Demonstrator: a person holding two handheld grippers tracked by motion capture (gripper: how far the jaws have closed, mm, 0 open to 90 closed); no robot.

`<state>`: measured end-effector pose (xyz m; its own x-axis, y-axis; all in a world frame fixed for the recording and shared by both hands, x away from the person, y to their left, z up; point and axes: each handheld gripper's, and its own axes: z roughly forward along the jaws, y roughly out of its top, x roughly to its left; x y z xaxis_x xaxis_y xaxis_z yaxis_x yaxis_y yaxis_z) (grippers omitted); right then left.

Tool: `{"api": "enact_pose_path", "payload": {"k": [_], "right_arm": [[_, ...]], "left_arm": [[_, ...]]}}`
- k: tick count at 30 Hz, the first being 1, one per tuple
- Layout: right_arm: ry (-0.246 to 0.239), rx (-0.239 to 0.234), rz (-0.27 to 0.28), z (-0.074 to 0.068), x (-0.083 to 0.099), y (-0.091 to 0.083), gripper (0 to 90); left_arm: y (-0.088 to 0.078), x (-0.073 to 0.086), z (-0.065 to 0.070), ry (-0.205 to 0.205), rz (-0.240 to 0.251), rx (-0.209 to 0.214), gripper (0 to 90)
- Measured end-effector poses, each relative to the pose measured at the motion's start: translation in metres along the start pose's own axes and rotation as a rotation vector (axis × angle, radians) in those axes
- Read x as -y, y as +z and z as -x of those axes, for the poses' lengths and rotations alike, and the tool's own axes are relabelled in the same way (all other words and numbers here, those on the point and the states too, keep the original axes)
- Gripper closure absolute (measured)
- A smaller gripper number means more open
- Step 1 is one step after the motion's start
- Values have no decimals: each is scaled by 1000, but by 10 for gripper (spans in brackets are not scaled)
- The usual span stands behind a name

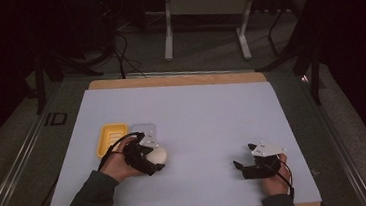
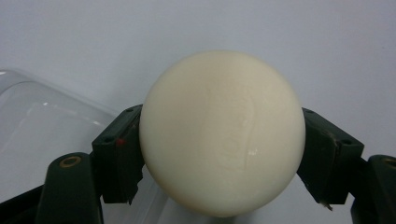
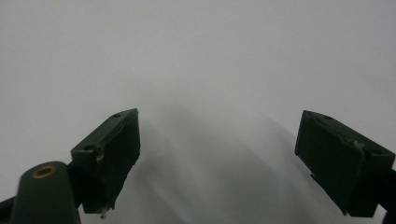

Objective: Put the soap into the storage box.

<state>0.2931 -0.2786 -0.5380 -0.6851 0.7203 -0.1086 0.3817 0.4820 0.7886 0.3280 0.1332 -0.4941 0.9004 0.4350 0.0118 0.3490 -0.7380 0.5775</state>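
1. Gripping the cream-white, smooth, egg-shaped soap bar point(image 2: 222, 133), my left gripper point(image 1: 148, 158) has both black pads pressed on its 2 sides.
2. I see the soap bar just in front of the clear plastic soap-dish lid point(image 1: 143, 132), nearly touching it.
3. I see the yellow rectangular plastic soap dish point(image 1: 111, 138) touching that lid's left edge.
4. My right gripper point(image 3: 219, 158) rests well to the right of the lid on the white table sheet point(image 1: 212, 115), jaws spread wide, nothing between them.

The black two-jaw left gripper point(image 1: 148, 158) trails a looping black cable. The matching right gripper point(image 1: 242, 167) carries a grey three-cornered plate. The person's sleeves look dark green, though the light is dim.
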Motion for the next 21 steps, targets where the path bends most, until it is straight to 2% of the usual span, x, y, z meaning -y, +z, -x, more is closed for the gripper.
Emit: {"api": "enact_pose_path", "payload": {"k": [13,21], "right_arm": [[-1,1,0,0,0,0,140],[-2,1,1,0,0,0,139]], "left_arm": [[-7,0,-5,-46,-1,-51,256],[-11,2,-10,-95,2,-93,256]]}}
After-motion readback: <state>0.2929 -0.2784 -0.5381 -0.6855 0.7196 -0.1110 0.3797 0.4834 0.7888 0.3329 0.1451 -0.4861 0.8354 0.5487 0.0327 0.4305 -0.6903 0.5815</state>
